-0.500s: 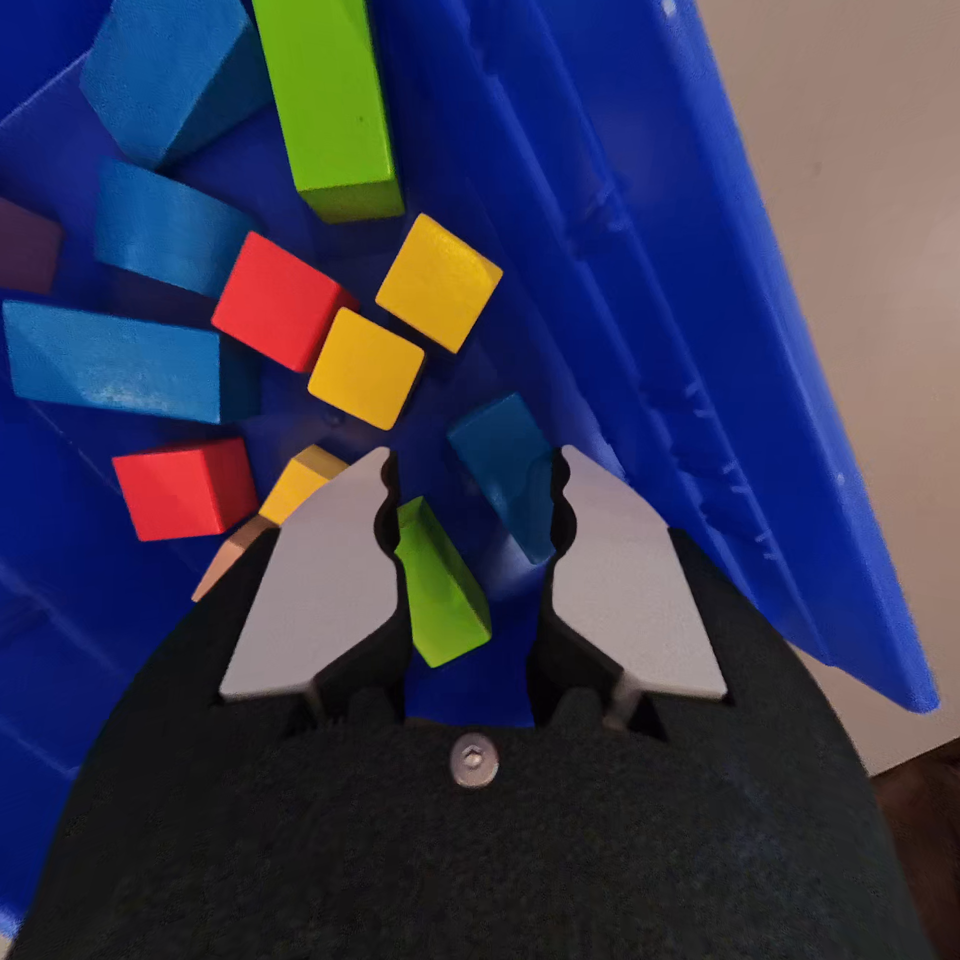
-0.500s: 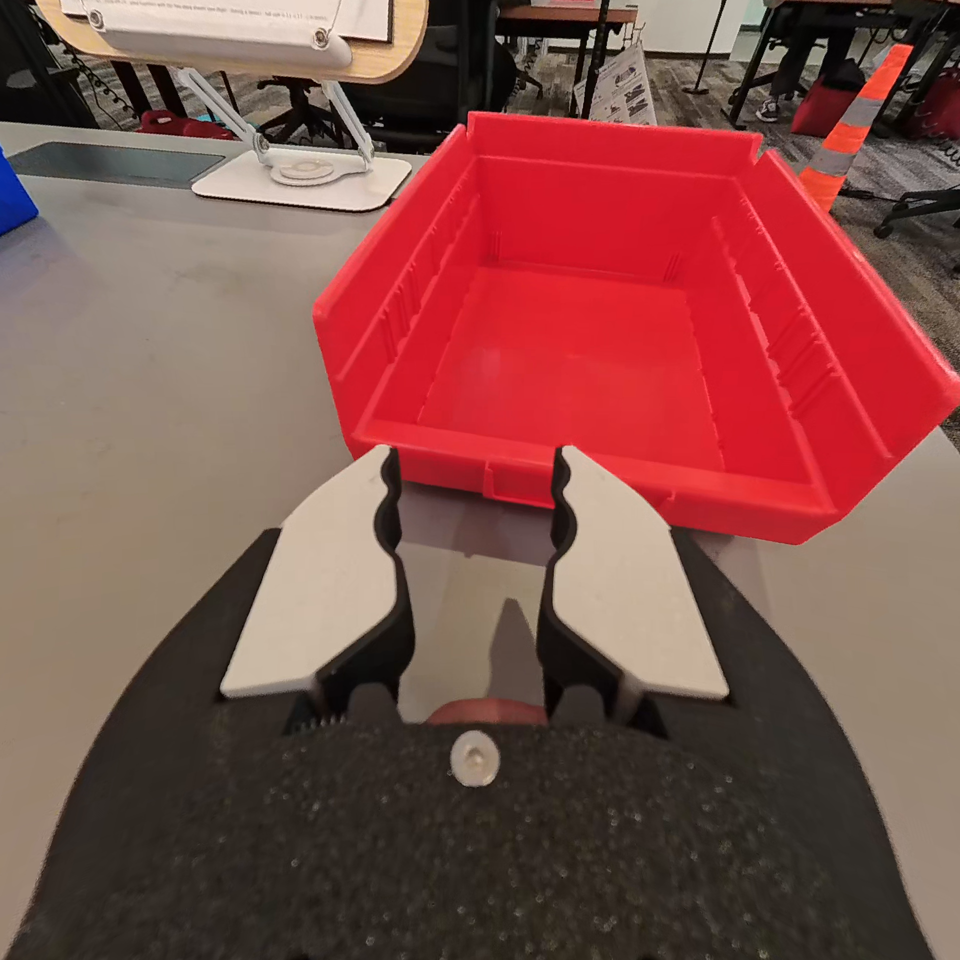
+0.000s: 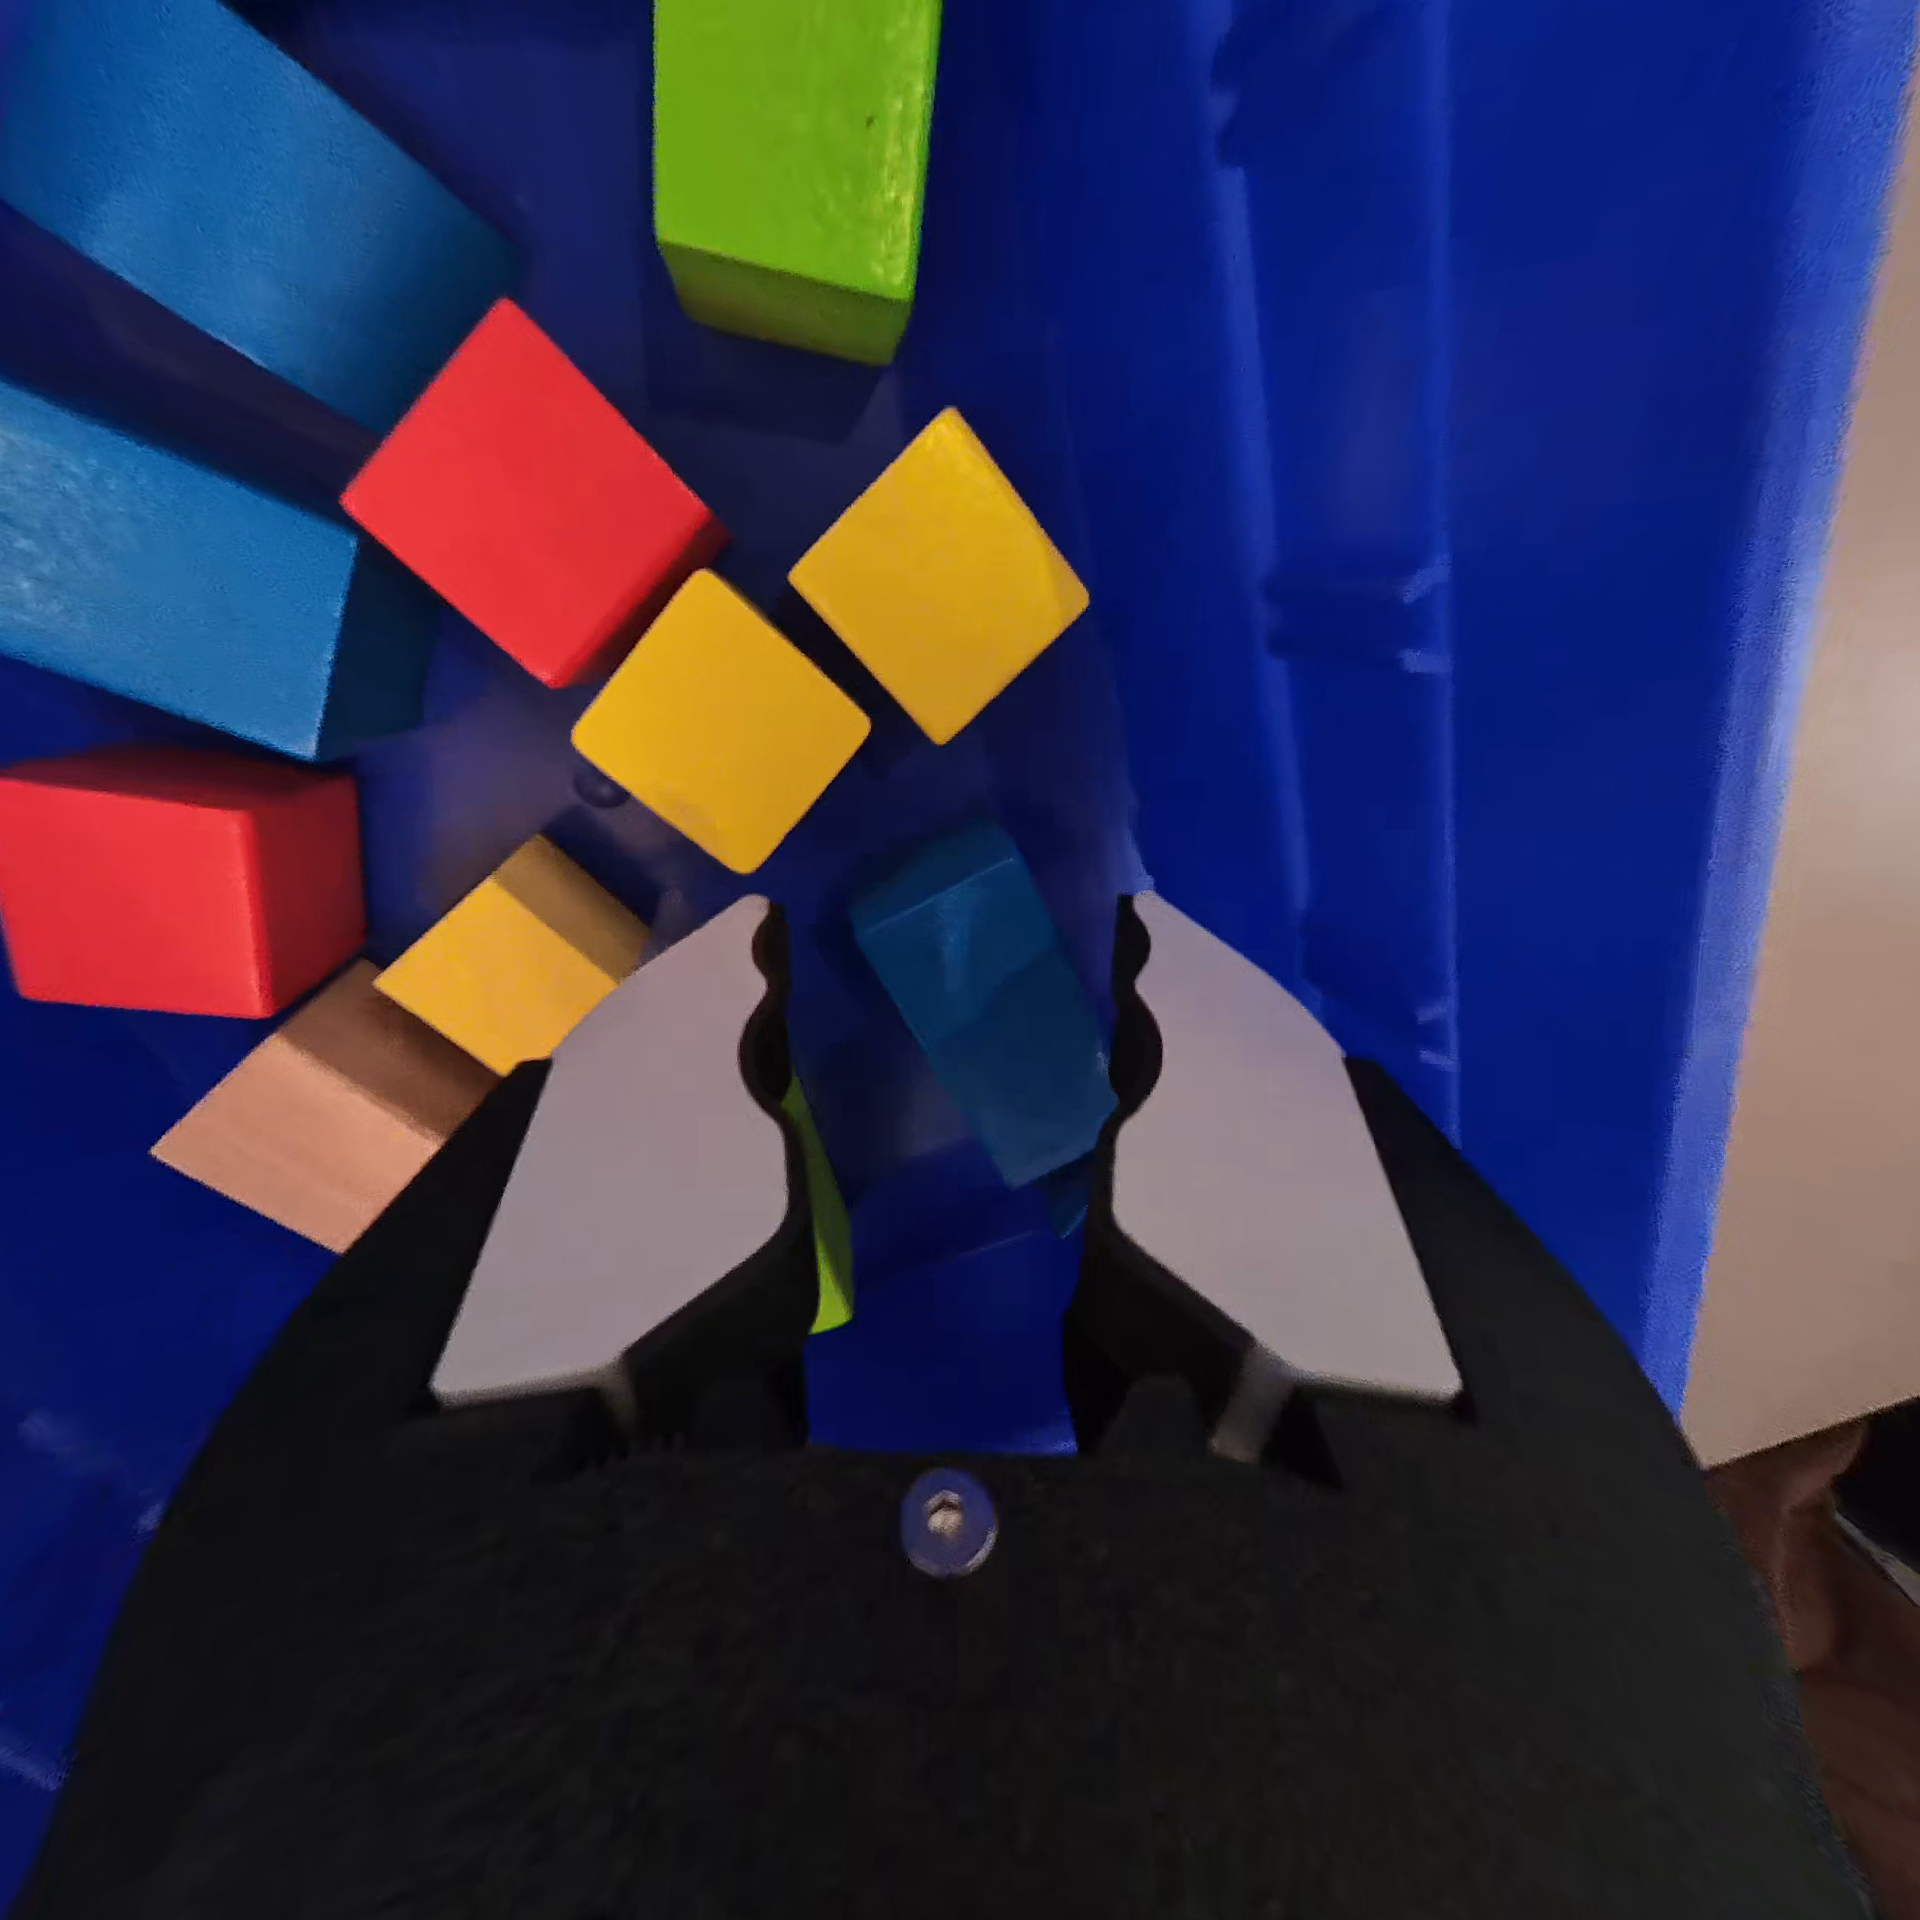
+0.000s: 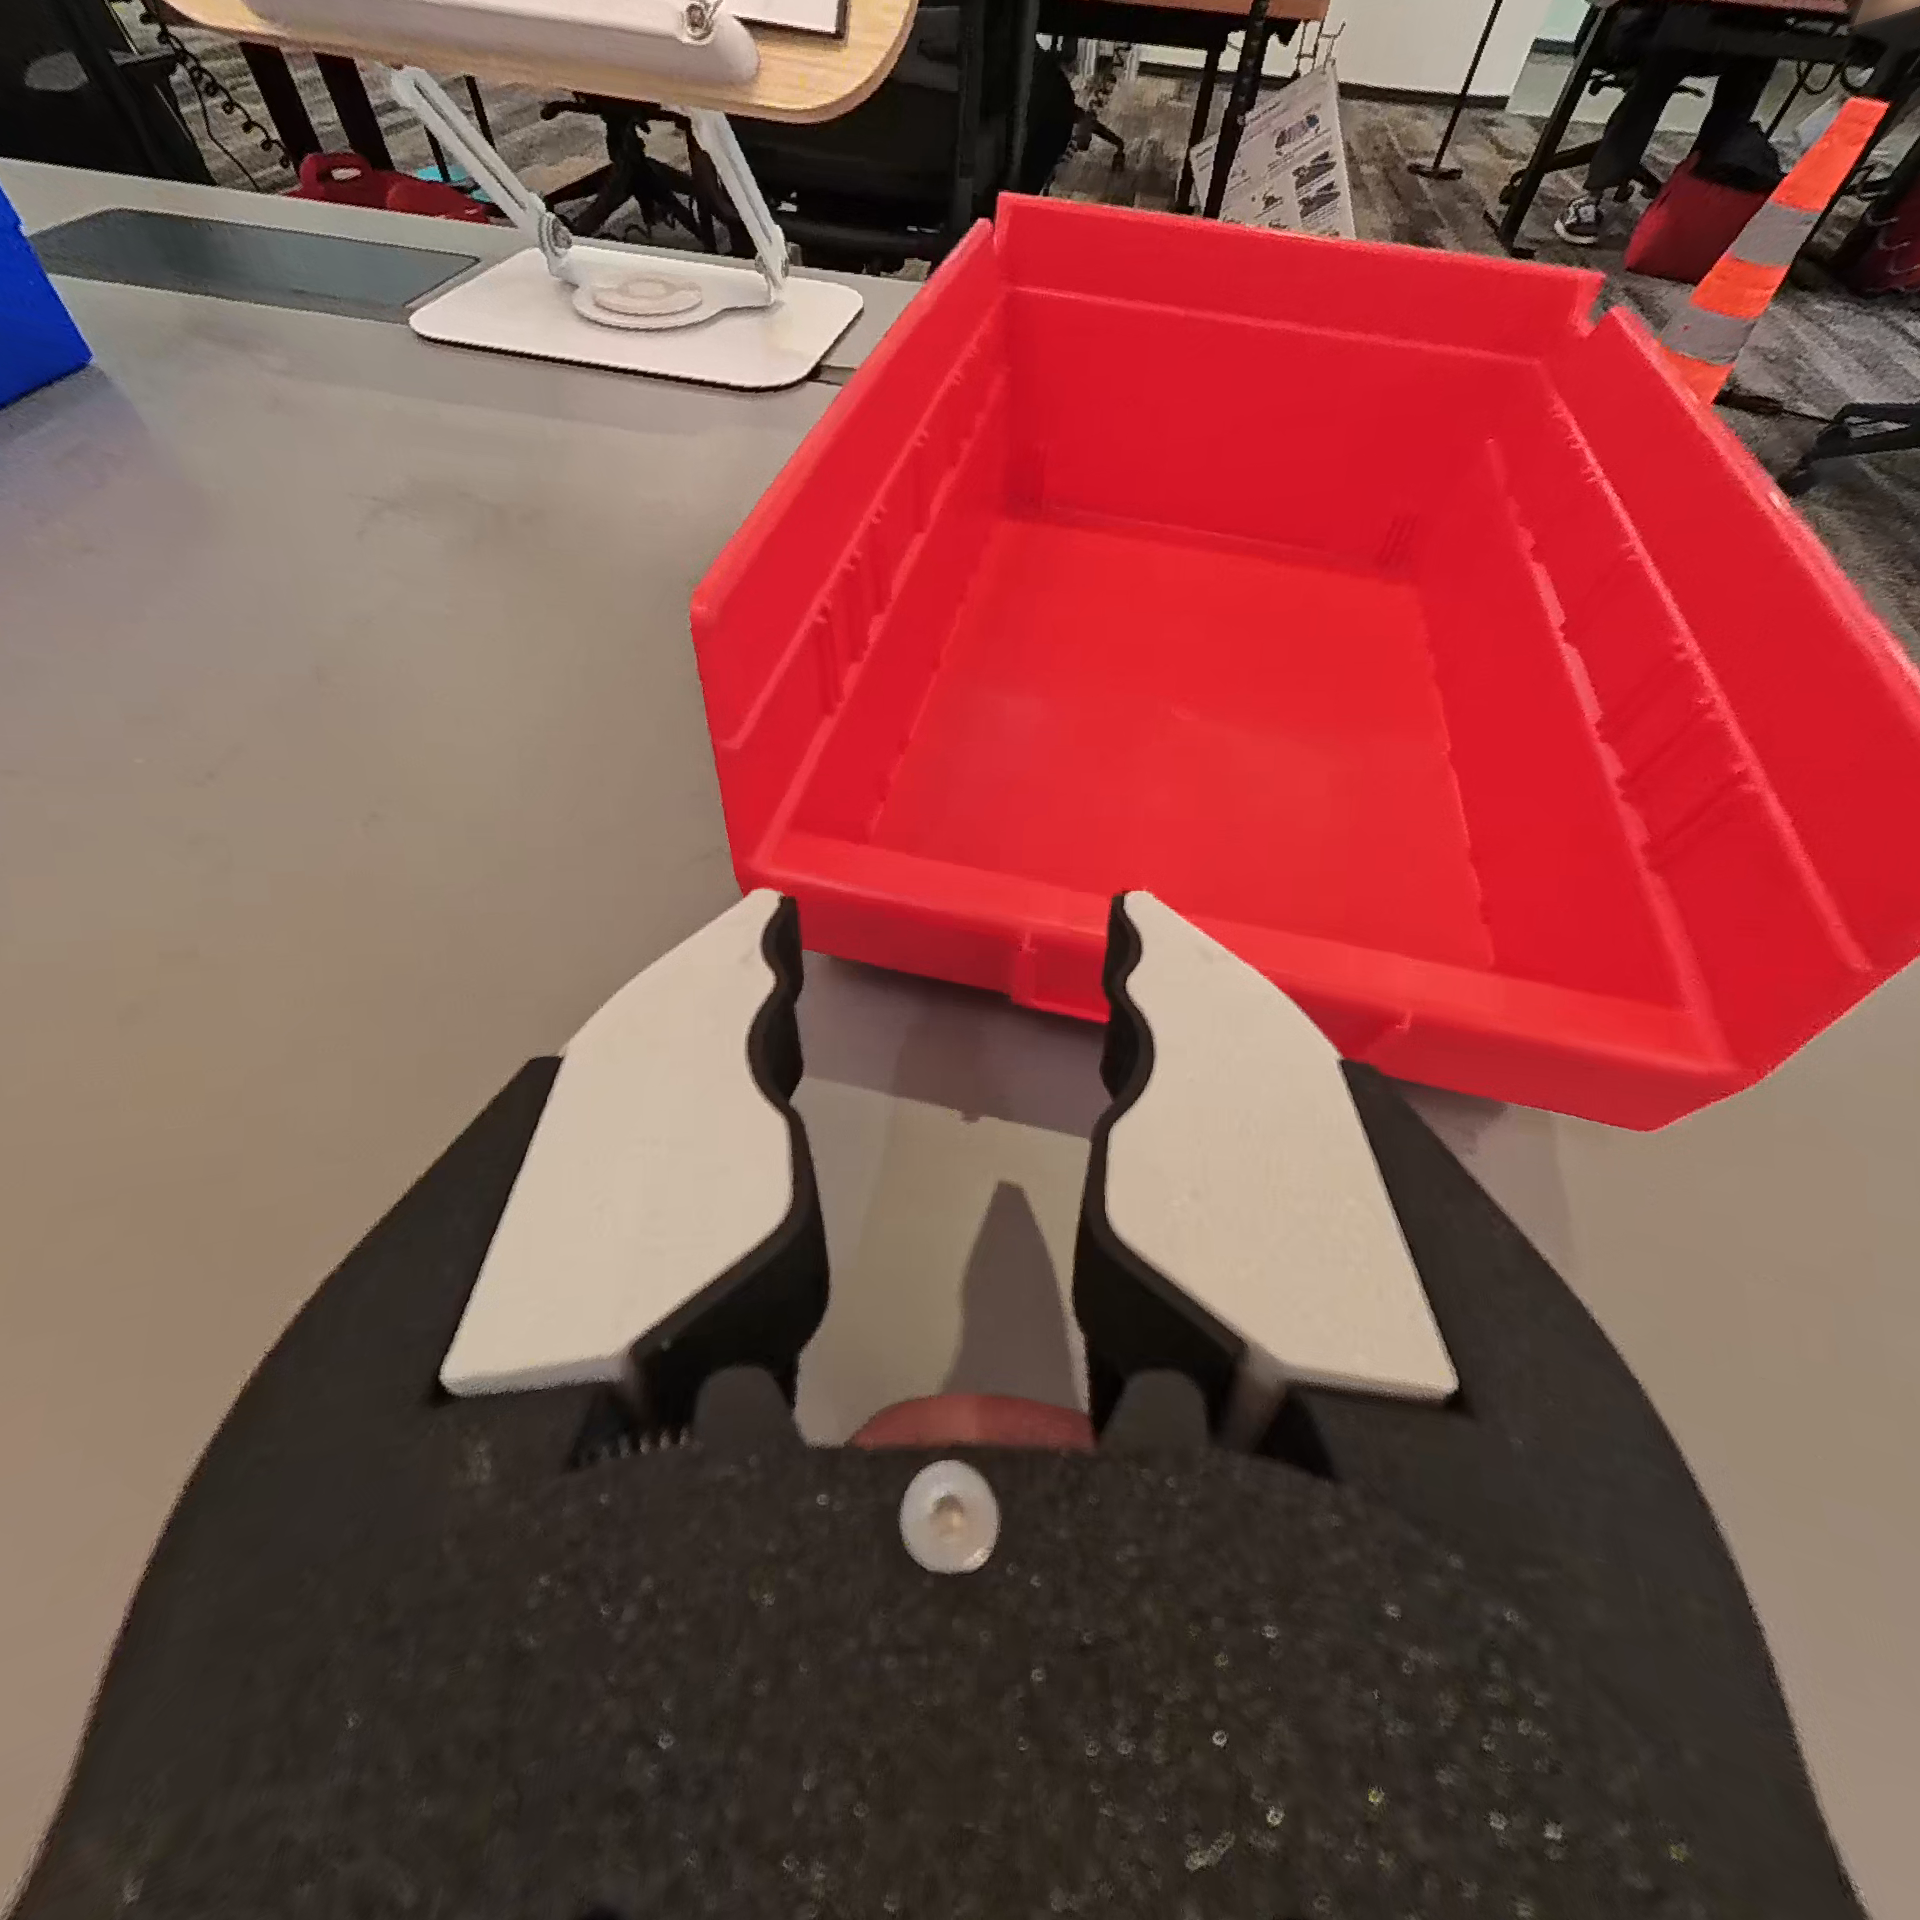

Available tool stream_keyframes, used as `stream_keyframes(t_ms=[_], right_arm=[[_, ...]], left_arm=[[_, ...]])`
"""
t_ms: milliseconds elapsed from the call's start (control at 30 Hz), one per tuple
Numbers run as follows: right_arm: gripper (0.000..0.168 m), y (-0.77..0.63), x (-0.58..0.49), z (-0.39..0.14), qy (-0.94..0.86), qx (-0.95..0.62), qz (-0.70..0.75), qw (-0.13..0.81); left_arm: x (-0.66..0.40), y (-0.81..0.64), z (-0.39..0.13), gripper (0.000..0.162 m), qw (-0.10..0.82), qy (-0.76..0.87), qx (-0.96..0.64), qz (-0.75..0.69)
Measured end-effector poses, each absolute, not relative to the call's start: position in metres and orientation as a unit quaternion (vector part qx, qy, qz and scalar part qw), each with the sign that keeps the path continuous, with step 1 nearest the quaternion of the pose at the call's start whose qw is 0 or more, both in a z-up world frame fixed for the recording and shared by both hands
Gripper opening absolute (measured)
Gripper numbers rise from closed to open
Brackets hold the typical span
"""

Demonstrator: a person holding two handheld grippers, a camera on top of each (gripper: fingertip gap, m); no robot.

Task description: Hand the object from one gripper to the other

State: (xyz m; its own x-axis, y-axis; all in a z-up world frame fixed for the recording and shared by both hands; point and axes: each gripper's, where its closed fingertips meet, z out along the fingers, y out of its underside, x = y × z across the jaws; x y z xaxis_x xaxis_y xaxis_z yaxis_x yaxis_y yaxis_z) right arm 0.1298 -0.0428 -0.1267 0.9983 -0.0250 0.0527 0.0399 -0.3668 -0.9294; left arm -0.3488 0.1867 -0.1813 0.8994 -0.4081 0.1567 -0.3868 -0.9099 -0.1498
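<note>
- Since half a second ago we see the left gripper [image 3: 943, 914] pushed deeper into the blue bin [image 3: 1455, 623]; the blocks loom larger, and the small dark-blue block [image 3: 977, 997] now sits between the fingers rather than off by the right one.
- Left gripper jaws apart, nothing clamped; the dark-blue block lies tilted in the gap, close to the right finger. Contact: we cannot tell.
- Green wedge [image 3: 826, 1236] mostly hidden behind the left finger; only a sliver shows.
- Ahead of the fingertips: two yellow cubes [image 3: 722, 717] [image 3: 940, 577] corner to corner, the nearer one touching a red block [image 3: 530, 488].
- Left side: third yellow block [image 3: 499, 966] resting on or against a tan block [image 3: 312, 1122], a second red block [image 3: 156, 883], and two long blue blocks [image 3: 156, 582] [image 3: 239, 197].
- Long green block [image 3: 795, 156] at top, lying along the bin floor.
- Right gripper [image 4: 945, 914] has shifted slightly left; the red bin [image 4: 1039, 935] now sits more to its right.
- Right gripper jaws apart, empty, held over the grey table [image 4: 312, 675] just short of the red bin's front lip.
- Red bin holds nothing we can see.
- White stand base [image 4: 634, 312] far left on the table; orange cone [image 4: 1756, 249] on the floor behind.
</note>
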Motion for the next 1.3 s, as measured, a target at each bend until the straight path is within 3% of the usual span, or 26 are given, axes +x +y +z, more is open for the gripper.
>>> stream_keyframes(t_ms=[133,300,467,700,767,900,1033,1233,1300], right_arm=[[0.056,-0.043,0.126,-0.128,-0.015,-0.828,-0.032,0.56],[0.056,-0.045,0.129,-0.127,-0.023,-0.827,-0.05,0.559],[0.055,-0.044,0.122,-0.113,-0.022,-0.814,-0.017,0.58],[0.057,-0.02,0.023,-0.049,-0.106,-0.765,0.256,0.582],[0.069,-0.004,-0.011,-0.036,-0.107,-0.746,0.362,0.548],[0.072,0.027,-0.075,-0.02,-0.117,-0.697,0.55,0.445],[0.064,0.038,-0.115,0.005,-0.141,-0.6,0.682,0.394],[0.059,0.044,-0.126,0.007,-0.149,-0.564,0.725,0.366],[0.05,0.045,-0.121,0.003,-0.148,-0.564,0.724,0.369]], left_arm=[[-0.35,0.19,-0.189,0.041,0.045,0.189,-0.977,-0.085],[-0.358,0.187,-0.184,0.04,0.052,0.2,-0.974,-0.099],[-0.363,0.195,-0.131,0.039,0.155,0.213,-0.938,-0.225],[-0.329,0.171,-0.015,0.039,0.333,0.327,-0.767,-0.439],[-0.299,0.153,0.007,0.039,0.354,0.367,-0.717,-0.475],[-0.227,0.115,0.041,0.039,0.364,0.418,-0.623,-0.552],[-0.16,0.089,0.049,0.039,0.349,0.452,-0.571,-0.59],[-0.095,0.067,0.03,0.038,0.31,0.491,-0.55,-0.6],[-0.086,0.063,0.024,0.038,0.298,0.496,-0.547,-0.605]])
